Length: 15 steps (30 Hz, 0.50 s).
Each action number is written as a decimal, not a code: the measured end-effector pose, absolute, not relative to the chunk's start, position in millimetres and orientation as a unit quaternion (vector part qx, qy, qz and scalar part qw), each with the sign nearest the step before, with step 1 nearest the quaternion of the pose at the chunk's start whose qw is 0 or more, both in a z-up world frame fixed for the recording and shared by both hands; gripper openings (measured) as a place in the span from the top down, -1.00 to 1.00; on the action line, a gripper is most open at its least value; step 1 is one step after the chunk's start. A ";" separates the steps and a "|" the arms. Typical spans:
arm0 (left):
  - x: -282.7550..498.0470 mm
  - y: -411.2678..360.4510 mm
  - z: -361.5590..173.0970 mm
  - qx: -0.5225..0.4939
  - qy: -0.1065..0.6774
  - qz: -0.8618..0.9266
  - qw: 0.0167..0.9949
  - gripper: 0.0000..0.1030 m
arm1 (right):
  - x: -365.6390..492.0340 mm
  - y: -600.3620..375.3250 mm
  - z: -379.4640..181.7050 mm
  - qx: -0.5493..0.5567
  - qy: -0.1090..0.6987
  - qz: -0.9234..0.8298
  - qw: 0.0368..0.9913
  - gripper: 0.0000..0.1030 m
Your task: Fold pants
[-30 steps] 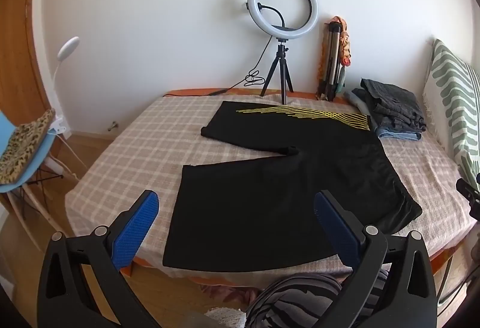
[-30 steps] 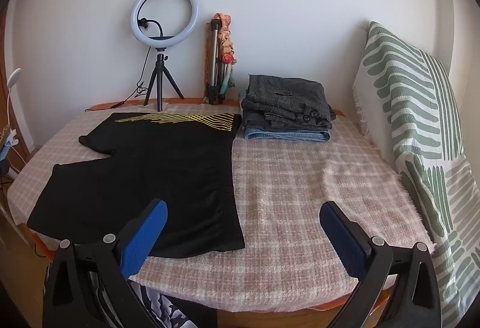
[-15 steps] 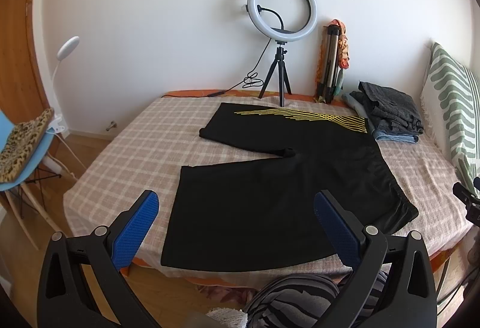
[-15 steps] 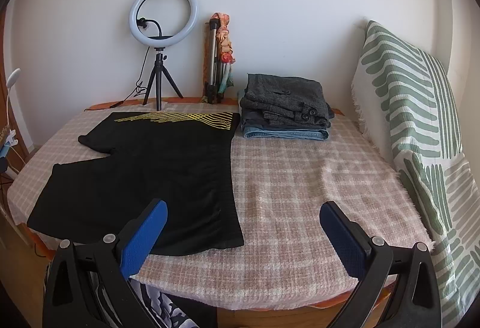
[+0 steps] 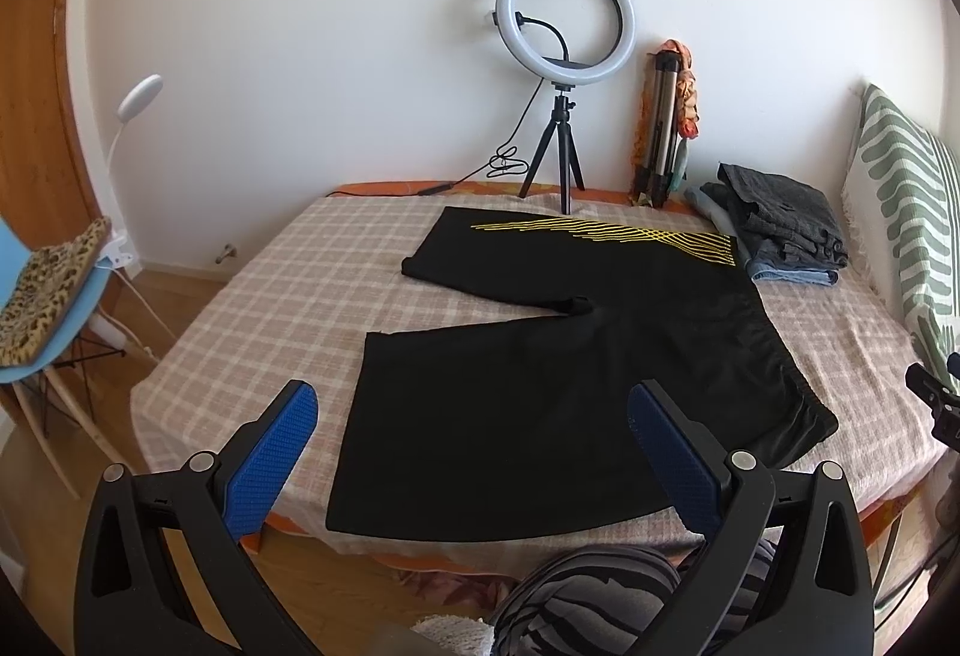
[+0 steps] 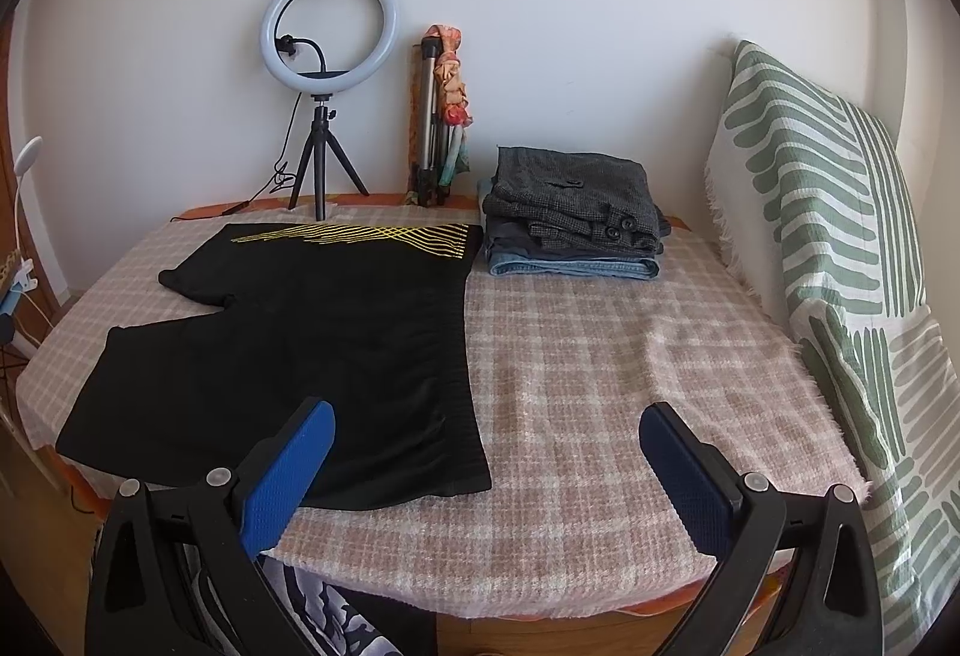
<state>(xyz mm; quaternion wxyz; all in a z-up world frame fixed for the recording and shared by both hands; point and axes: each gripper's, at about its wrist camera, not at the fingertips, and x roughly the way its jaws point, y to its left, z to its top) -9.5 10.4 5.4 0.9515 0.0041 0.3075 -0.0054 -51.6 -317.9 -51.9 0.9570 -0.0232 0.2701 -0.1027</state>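
Note:
Black shorts with yellow stripes [image 5: 540, 374] lie spread flat on the checked cloth of the table, legs to the left, waistband to the right; they also show in the right wrist view [image 6: 288, 338]. My left gripper [image 5: 474, 404] is open and empty, held in front of the near leg hem, above the table's front edge. My right gripper [image 6: 486, 425] is open and empty, just in front of the waistband's near corner.
A stack of folded pants [image 6: 570, 230] sits at the back right. A ring light on a tripod [image 5: 564, 56] and a folded tripod [image 5: 660, 128] stand at the back wall. A striped cushion [image 6: 840, 260] bounds the right; a blue chair [image 5: 54, 308] stands left.
Both views have shifted slightly; the table and shorts sit a little lower and further off, as both grippers drew back a bit. Both stay open.

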 end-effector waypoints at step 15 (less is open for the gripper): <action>-11.0 4.0 8.0 0.007 0.305 -0.008 0.952 -1.00 | -53.7 -317.0 -51.4 -0.023 0.269 -0.102 0.958 -1.00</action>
